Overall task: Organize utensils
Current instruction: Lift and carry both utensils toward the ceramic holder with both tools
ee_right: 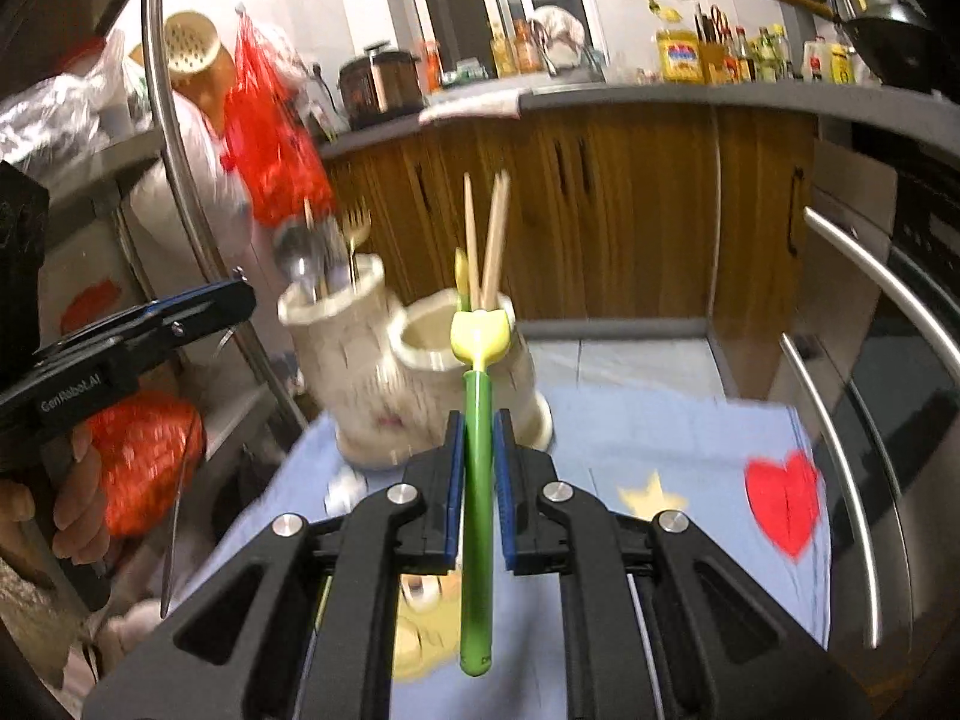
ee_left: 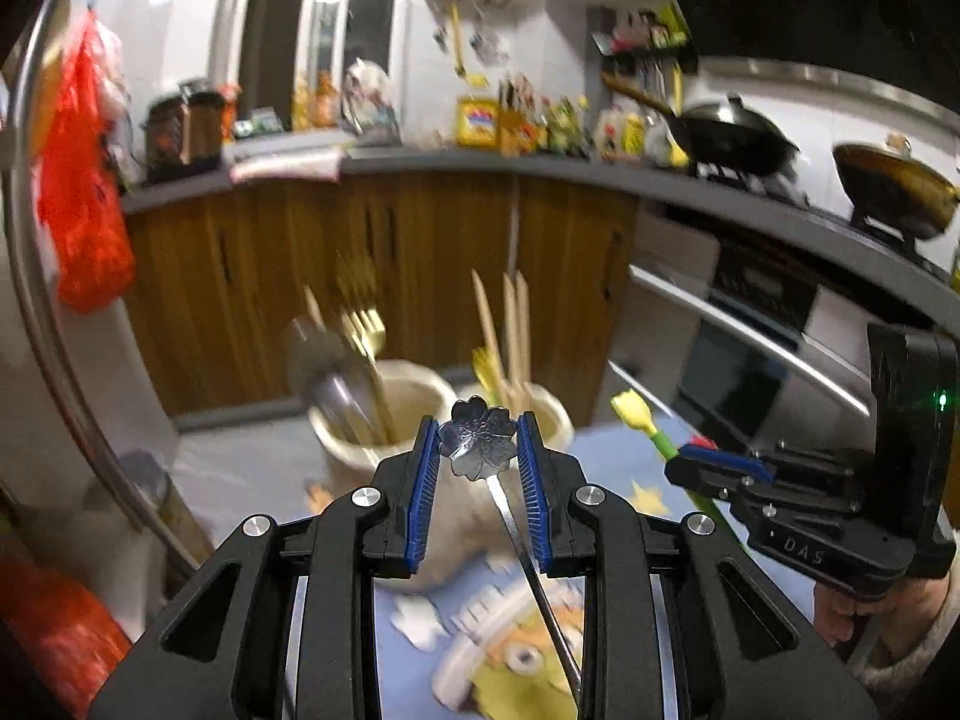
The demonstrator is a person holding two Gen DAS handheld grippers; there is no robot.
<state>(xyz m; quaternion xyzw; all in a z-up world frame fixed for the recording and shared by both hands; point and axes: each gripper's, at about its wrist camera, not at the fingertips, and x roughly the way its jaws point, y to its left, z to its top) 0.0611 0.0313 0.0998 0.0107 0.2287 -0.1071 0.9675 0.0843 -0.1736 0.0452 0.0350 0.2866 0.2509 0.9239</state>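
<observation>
Left gripper [ee_left: 477,447] clamps flower spoon [ee_left: 478,445]; right gripper [ee_right: 478,462] clamps green utensil [ee_right: 477,480]

- left gripper [ee_left: 478,450]: black linkage arms, triangular cutouts, silver round screws, ribbed blue finger pads [ee_left: 423,492]
- right gripper [ee_right: 478,462]: same black build, smooth blue pads [ee_right: 456,483]; white "DAS" lettering and green LED on housing
- left body marked "GenRobot.AI"
- bare-skinned hand [ee_right: 72,504], light cuff at the other wrist
</observation>
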